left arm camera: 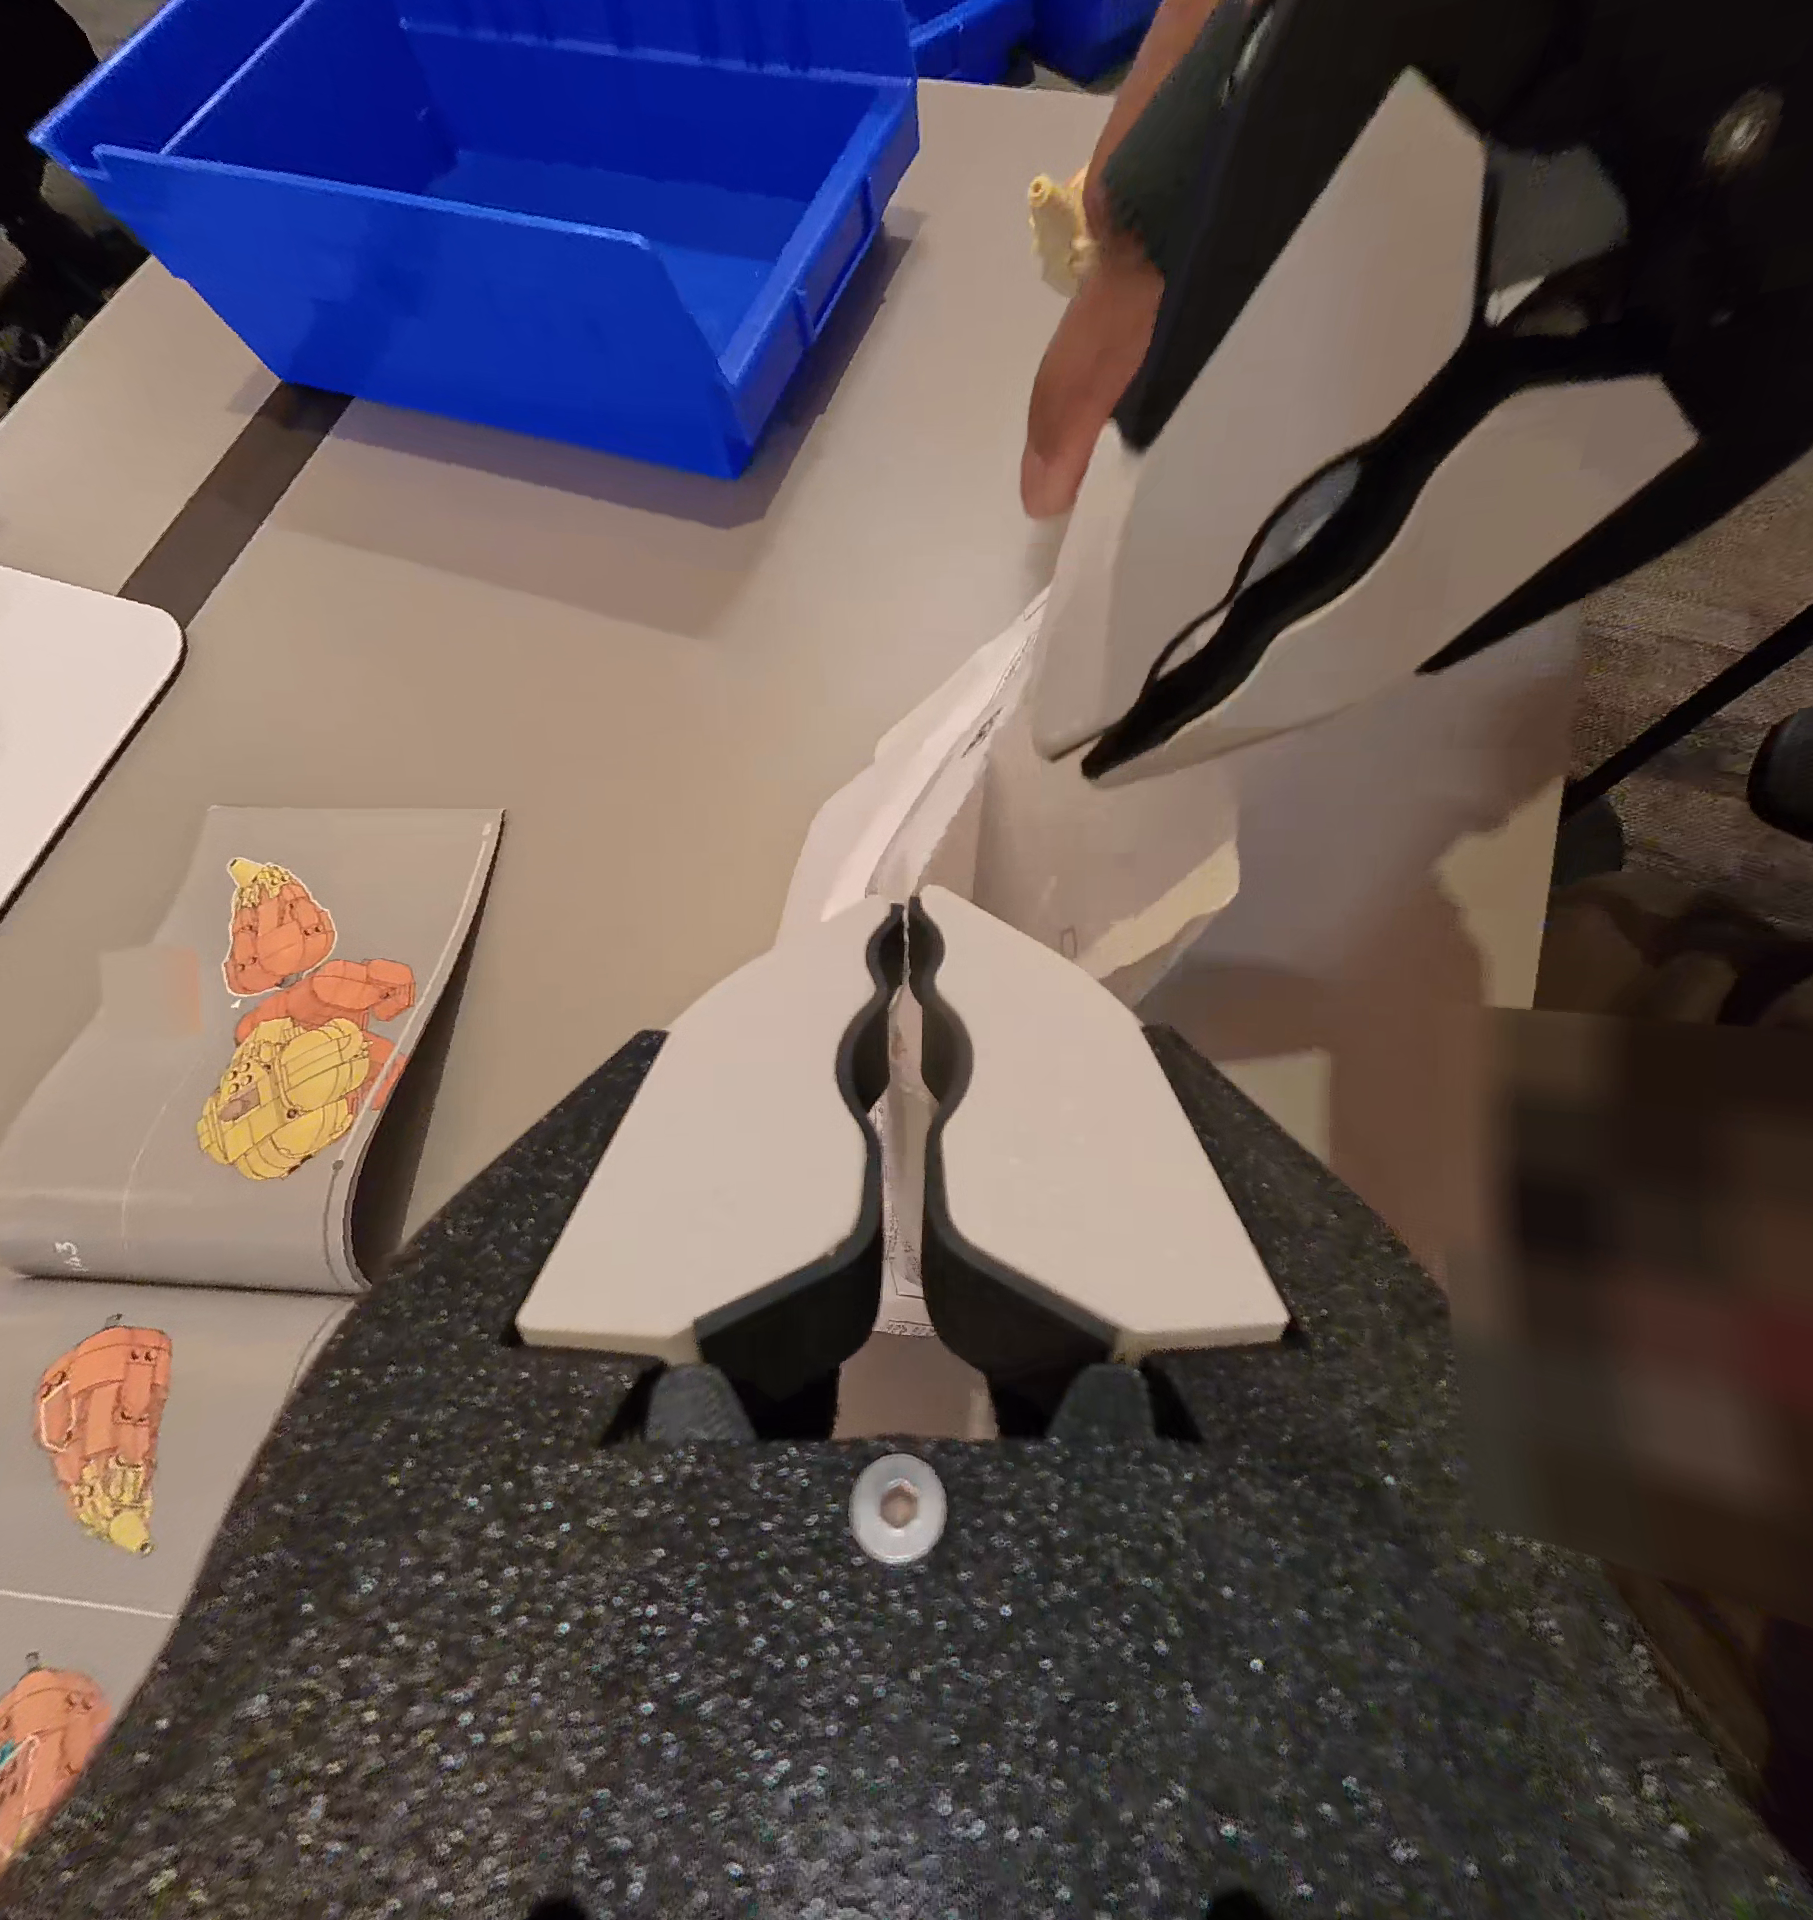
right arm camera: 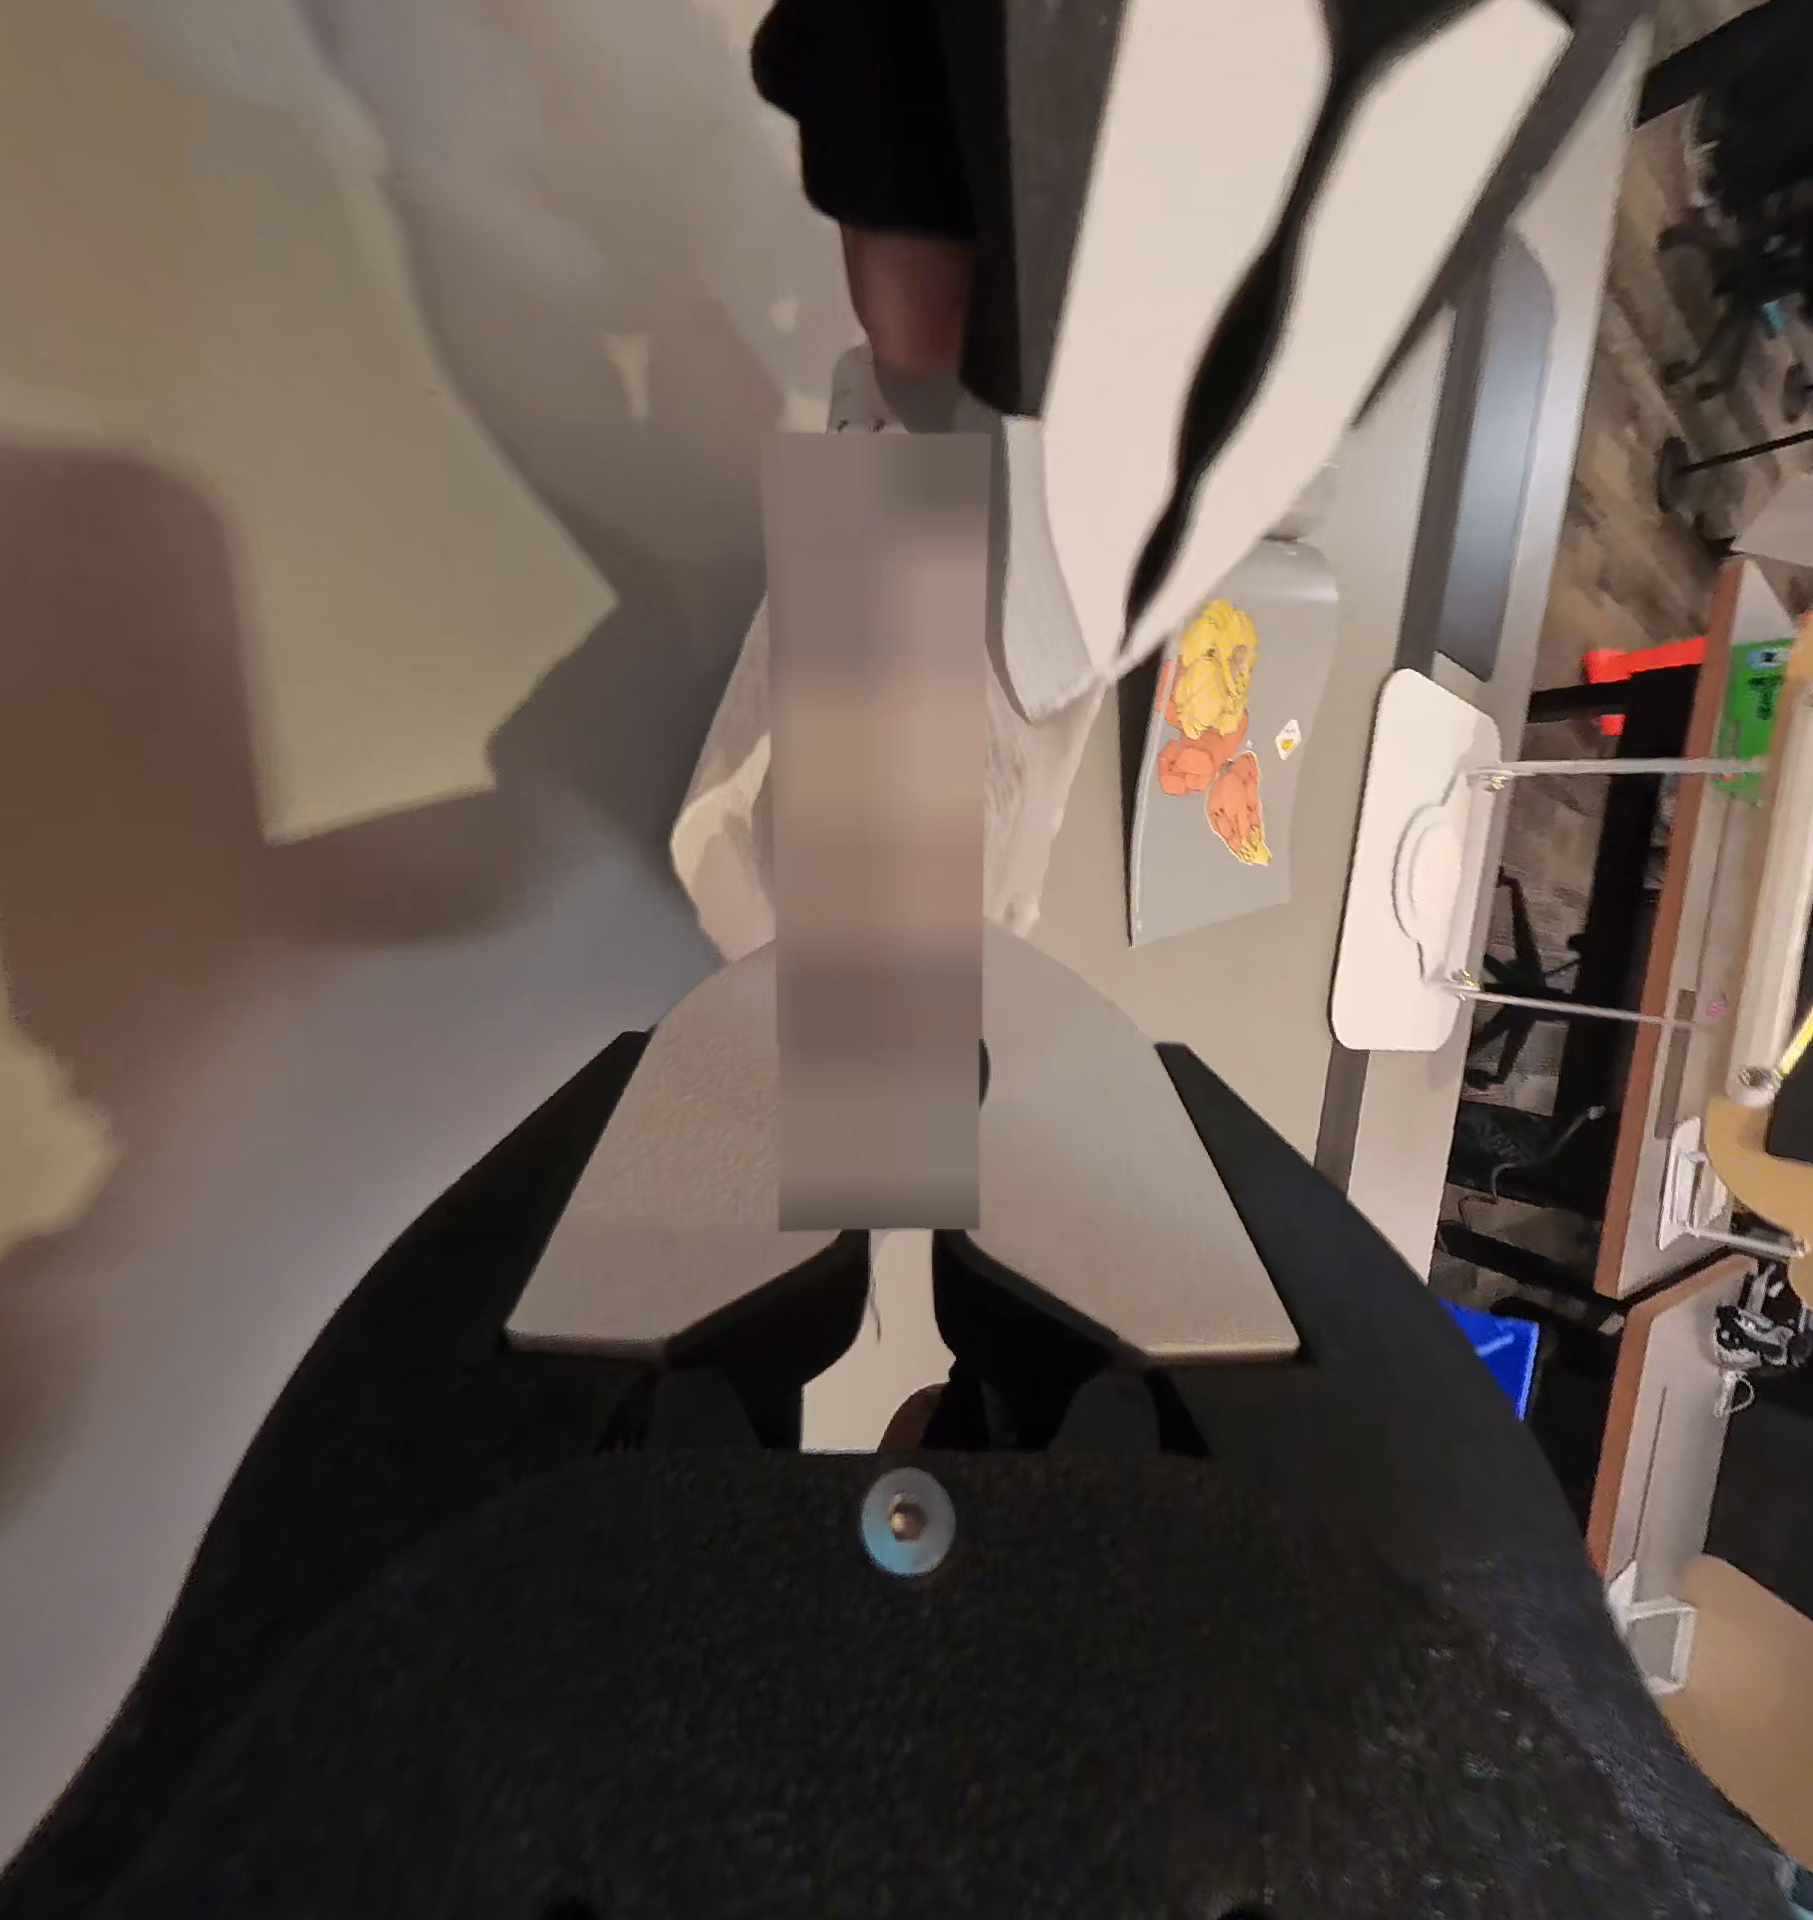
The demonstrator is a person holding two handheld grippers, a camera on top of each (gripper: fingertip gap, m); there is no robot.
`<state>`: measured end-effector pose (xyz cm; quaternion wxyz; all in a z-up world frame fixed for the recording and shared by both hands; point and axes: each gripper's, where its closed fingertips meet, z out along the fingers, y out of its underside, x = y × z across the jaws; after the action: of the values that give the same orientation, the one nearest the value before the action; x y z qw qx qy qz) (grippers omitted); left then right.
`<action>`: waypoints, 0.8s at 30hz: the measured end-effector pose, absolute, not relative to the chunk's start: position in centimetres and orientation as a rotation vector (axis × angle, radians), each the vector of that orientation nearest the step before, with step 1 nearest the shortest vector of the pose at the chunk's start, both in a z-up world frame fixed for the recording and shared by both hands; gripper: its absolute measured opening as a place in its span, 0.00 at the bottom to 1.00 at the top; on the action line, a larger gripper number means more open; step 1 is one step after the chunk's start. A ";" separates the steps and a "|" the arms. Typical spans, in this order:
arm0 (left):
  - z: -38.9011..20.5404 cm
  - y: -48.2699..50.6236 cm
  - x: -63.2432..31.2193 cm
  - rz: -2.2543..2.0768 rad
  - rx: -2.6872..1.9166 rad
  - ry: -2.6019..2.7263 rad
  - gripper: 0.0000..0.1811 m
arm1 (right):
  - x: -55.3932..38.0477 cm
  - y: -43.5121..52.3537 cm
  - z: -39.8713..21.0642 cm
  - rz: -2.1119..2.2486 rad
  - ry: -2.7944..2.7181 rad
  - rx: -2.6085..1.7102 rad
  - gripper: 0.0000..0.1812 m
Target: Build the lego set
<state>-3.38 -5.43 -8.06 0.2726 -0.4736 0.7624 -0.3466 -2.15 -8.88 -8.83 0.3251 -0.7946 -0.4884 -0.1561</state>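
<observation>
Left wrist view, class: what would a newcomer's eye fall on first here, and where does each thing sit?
The bright blue bin stands out at the far left of the grey table. In the centre, the left gripper is shut on a white paper bag, with the right gripper hanging above it to the right. At the near left lies the open instruction booklet with orange and yellow model pictures.

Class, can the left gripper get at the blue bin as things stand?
Probably not yet: the left gripper is shut on a white paper bag. The table towards the blue bin looks unobstructed.
</observation>
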 end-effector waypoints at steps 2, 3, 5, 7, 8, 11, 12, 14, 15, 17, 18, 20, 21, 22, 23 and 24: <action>-8.1 -5.6 -3.5 -0.939 -1.265 2.057 0.00 | -1.8 -9.5 -8.3 -0.422 -1.243 -2.064 0.04; -8.1 -5.7 -3.5 -0.943 -1.260 2.057 0.00 | -1.6 -9.8 -8.0 -0.437 -1.226 -2.057 0.05; -8.1 -5.8 -3.5 -0.953 -1.258 2.054 0.00 | -1.0 -10.4 -7.4 -0.472 -1.195 -2.045 0.07; -8.0 -5.7 -3.4 -0.967 -1.255 2.057 0.00 | -0.3 -11.0 -7.1 -0.490 -1.179 -2.054 0.11; -7.9 -5.7 -3.3 -0.972 -1.252 2.058 0.00 | 0.1 -11.3 -7.1 -0.495 -1.173 -2.064 0.12; -7.7 -5.8 -3.3 -0.994 -1.219 2.079 0.00 | 1.4 -11.9 -7.5 -0.478 -1.152 -2.104 0.16; -7.7 -5.8 -3.3 -1.006 -1.211 2.086 0.00 | 1.5 -12.1 -7.9 -0.455 -1.150 -2.116 0.16; -7.7 -5.9 -3.3 -1.033 -1.211 2.093 0.00 | 1.7 -12.2 -8.4 -0.419 -1.150 -2.125 0.18; -7.7 -5.8 -3.3 -1.043 -1.208 2.094 0.00 | 1.9 -12.1 -8.5 -0.425 -1.151 -2.123 0.18; -7.8 -5.8 -3.3 -1.065 -1.207 2.096 0.00 | 2.2 -12.0 -8.1 -0.434 -1.142 -2.108 0.19; -7.8 -5.8 -3.2 -1.070 -1.203 2.097 0.00 | 2.2 -12.1 -7.7 -0.420 -1.135 -2.102 0.20; -7.7 -5.6 -3.3 -1.066 -1.198 2.094 0.00 | 2.4 -12.4 -7.2 -0.401 -1.137 -2.095 0.21; -7.7 -5.5 -3.3 -1.064 -1.200 2.095 0.00 | 2.6 -12.6 -7.0 -0.404 -1.146 -2.096 0.22; -7.7 -5.4 -3.3 -1.063 -1.200 2.096 0.00 | 2.9 -12.8 -6.9 -0.404 -1.152 -2.100 0.23; -7.7 -5.3 -3.4 -1.060 -1.197 2.099 0.00 | 3.2 -12.9 -6.7 -0.396 -1.154 -2.107 0.24; -7.6 -5.3 -3.4 -1.060 -1.192 2.104 0.00 | 3.4 -13.0 -6.7 -0.381 -1.154 -2.115 0.25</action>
<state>-3.39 -5.29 -7.65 0.2480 -0.4374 0.7721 -0.3887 3.37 -12.97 -6.66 0.3439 -0.8141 -0.4443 -0.1467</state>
